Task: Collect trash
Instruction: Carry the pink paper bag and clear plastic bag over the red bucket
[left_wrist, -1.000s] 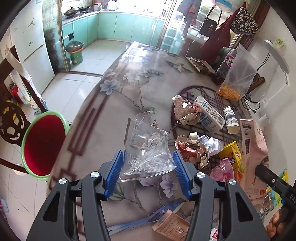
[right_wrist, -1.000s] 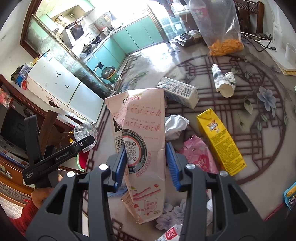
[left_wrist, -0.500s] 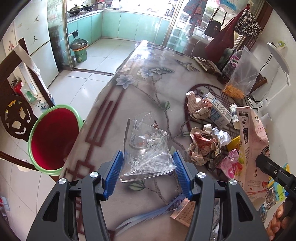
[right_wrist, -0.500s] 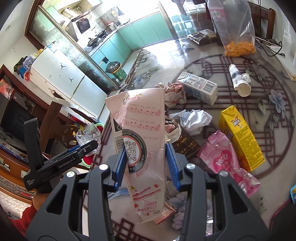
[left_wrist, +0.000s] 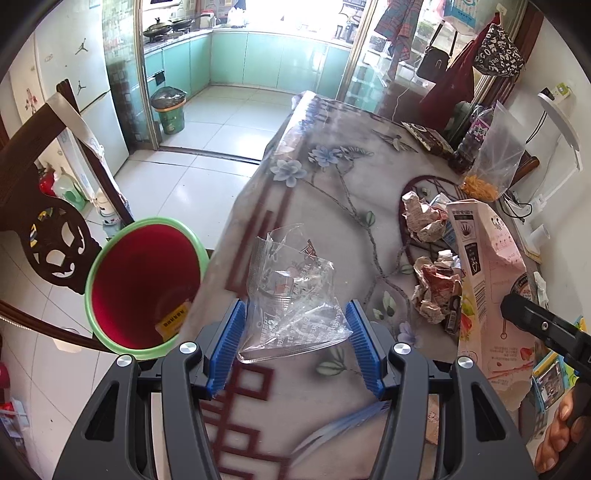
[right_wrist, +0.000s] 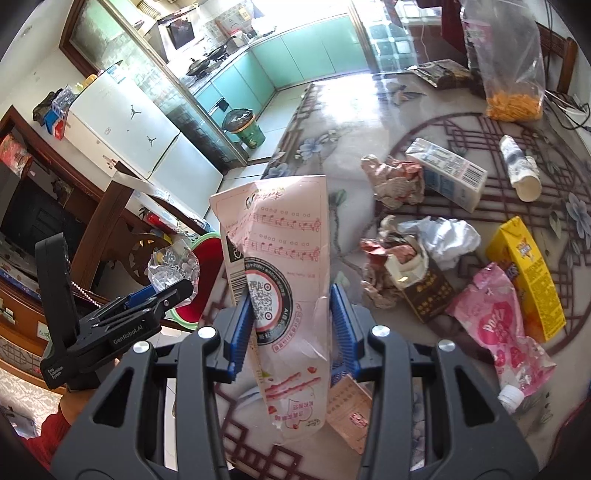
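My left gripper is shut on a crumpled clear plastic wrapper, held above the table's left edge. A red bin with a green rim stands on the floor just left of it, with a yellow scrap inside. My right gripper is shut on a tall pink carton, held upright over the table; the carton also shows in the left wrist view. The left gripper with its wrapper shows at the left of the right wrist view, over the bin.
On the floral table lie crumpled paper, a white milk carton, a yellow juice box, a pink pouch, a small bottle and a bag of orange snacks. A dark wooden chair stands left of the bin.
Both grippers have moved left towards the table's edge with their loads. The red bin now sits closer beside the left gripper, and the table's trash has slid to the right.
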